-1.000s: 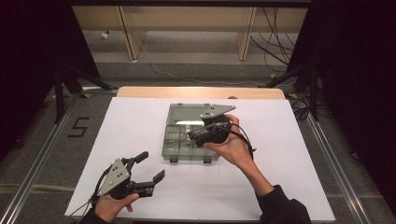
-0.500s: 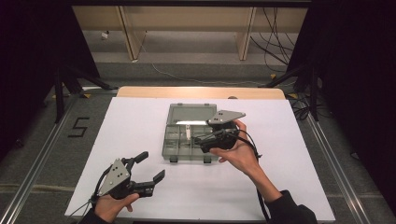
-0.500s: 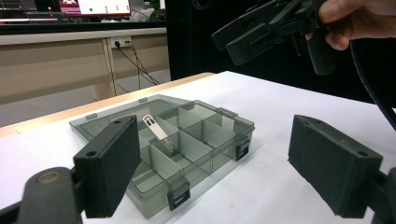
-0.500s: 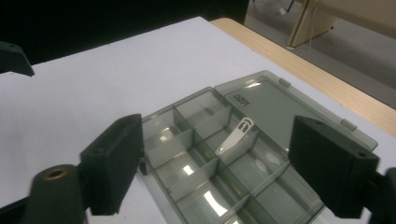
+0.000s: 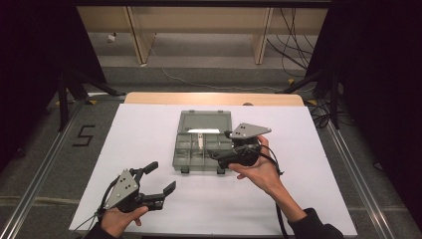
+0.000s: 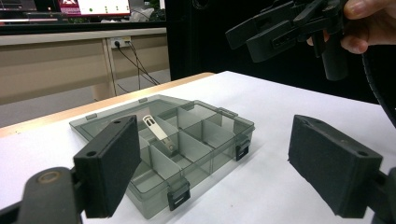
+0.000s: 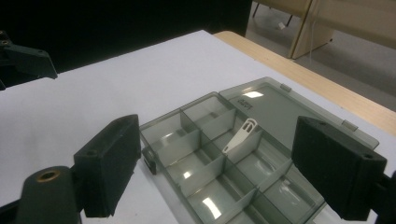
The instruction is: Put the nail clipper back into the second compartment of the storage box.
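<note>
Down at the near-left corner of the white counter (image 5: pixel 149 124), the left gripper (image 5: pixel 155 178) sits low in the person's left hand, its fingers (image 6: pixel 109 170) spread wide with nothing between them. It lies well apart from the box and points toward it across bare counter.

Moving right, the smoky-grey compartment box (image 5: pixel 201 149) stands at the middle of the counter with its lid (image 5: pixel 205 121) thrown flat open on the far side. One small white clip (image 7: pixel 240 135) is the only thing inside. It leans on a divider in the row of cells next to the lid hinge, its slotted end raised toward the lid and its other end down in the cell. In the high view its long axis runs roughly near-to-far.

Further right, the right gripper (image 5: pixel 218 155) hovers above the box's near-right part, held in the right hand (image 5: pixel 259 169). Its fingers (image 7: pixel 109 168) are likewise released and empty. In the right gripper view the clip lies ahead of them and between their lines, farther off than the tips.

By my judgement the right gripper is much the nearer, and would have to go forward and down, with the fingers closing across the clip's narrow width.
</note>
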